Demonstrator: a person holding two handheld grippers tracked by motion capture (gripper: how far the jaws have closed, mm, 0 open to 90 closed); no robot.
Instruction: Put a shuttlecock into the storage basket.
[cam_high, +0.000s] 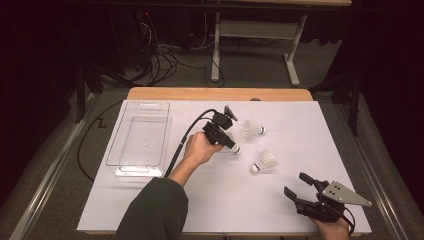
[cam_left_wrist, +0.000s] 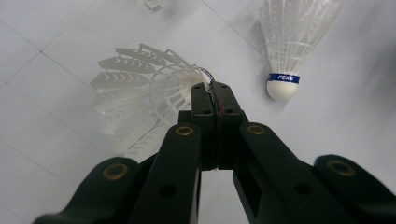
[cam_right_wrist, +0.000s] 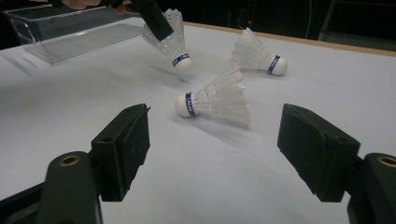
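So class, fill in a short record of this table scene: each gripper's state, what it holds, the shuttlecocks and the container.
left gripper: shut on the feather skirt of a shuttlecock
right gripper: open, holding nothing, near the table's front right corner
loose shuttlecocks: two, nearer one and farther one, both lying on their sides
container: clear plastic bin, left of the left gripper, no shuttlecock inside
surface: white table

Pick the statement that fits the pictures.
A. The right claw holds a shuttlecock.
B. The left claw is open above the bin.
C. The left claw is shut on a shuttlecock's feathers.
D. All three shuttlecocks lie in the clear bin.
C: in the left gripper view the left claw has its jaws pressed together on the feather skirt of a shuttlecock, while the right claw stands open with nothing in it.
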